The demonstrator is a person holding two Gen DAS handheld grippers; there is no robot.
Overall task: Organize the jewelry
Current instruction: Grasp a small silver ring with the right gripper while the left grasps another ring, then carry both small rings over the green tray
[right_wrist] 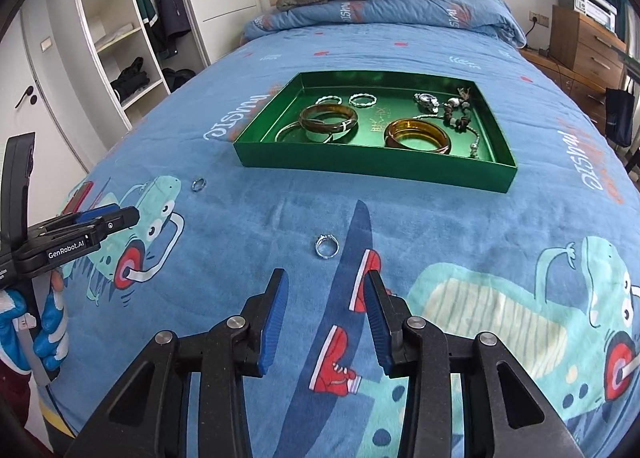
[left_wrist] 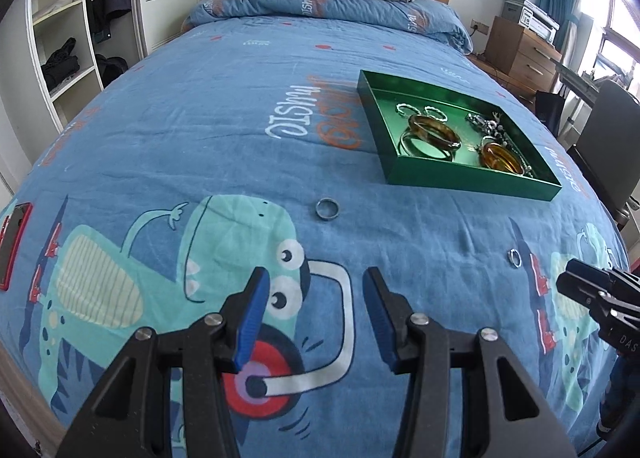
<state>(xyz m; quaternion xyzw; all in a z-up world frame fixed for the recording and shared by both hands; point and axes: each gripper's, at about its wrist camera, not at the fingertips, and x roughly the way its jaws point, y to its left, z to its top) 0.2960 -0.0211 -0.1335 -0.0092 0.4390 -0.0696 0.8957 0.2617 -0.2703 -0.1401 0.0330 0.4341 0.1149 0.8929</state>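
Silver ring [right_wrist: 327, 247] loose on bedspread [right_wrist: 440, 218], near foot edge, just ahead of right gripper [right_wrist: 326, 278], jaws apart, empty. Dark ring [left_wrist: 327, 209] ahead of left gripper [left_wrist: 314, 278], wide apart, empty. Green tray [right_wrist: 372, 166] beyond, toward right edge.

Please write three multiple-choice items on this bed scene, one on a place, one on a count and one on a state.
1. Where does the green tray sit?
A. on the bedspread
B. on a shelf
C. on the floor

2. How many rings lie loose on the bedspread?
A. none
B. two
C. five

3. What is between the right gripper's fingers?
A. a bangle
B. a watch
C. nothing

Key: 1 A, the tray rests on the blue cover. 2 B, a dark ring and a silver ring lie outside the tray. 3 C, only fabric shows in the gap.
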